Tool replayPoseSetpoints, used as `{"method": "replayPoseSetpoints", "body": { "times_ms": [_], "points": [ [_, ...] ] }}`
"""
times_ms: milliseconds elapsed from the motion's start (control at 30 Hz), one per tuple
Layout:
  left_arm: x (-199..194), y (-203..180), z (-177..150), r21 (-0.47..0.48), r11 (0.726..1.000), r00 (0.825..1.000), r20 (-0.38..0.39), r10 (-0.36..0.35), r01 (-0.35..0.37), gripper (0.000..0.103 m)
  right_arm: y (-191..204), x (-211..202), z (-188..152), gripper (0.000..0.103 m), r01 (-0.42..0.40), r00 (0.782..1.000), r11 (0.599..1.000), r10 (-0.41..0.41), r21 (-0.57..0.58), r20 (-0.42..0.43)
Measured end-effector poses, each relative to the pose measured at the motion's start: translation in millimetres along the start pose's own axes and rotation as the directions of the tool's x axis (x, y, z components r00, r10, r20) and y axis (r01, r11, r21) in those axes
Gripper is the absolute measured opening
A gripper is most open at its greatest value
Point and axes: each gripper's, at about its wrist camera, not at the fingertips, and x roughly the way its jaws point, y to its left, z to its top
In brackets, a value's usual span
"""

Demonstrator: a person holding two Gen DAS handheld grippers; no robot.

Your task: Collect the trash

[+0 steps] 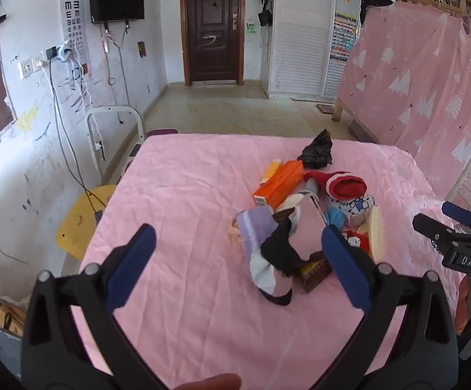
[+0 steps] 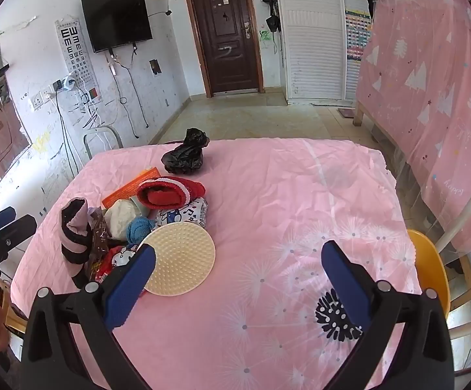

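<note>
1. Left gripper [image 1: 238, 260] hung over the near edge of the table, tilted downward, jaws spread wide, nothing between them.
2. Right gripper [image 2: 238, 279] sat likewise tilted down, jaws wide apart and empty; its left finger crossed in front of a cream bumpy disc [image 2: 180, 258].
3. Table wore a pink cloth [image 1: 183, 195]. The pile lay mid-table: orange box [image 1: 279, 183], striped sock [image 1: 261, 253], brown wrapper [image 1: 313, 269], red knit piece [image 2: 170, 191].
4. Crumpled black bag [image 2: 185, 156] sat just beyond the pile, apart from it.
5. Room: dark door [image 1: 214, 26], wall TV [image 2: 116, 22], eye chart [image 2: 77, 52], pink curtain [image 2: 430, 74], yellow chair [image 2: 430, 266].
6. Curtain read "Happy"; the right gripper's body read "DAS".
</note>
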Motion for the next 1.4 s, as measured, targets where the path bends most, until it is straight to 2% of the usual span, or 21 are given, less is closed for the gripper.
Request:
{"method": "replayPoseSetpoints", "body": {
  "times_ms": [1400],
  "points": [
    [-0.3, 0.2, 0.0, -0.001, 1.0, 1.0, 0.002, -0.001, 0.001, 0.097, 1.0, 2.4, 1.1, 0.092, 0.001, 1.0, 1.0, -0.001, -0.002, -0.002]
  ]
}}
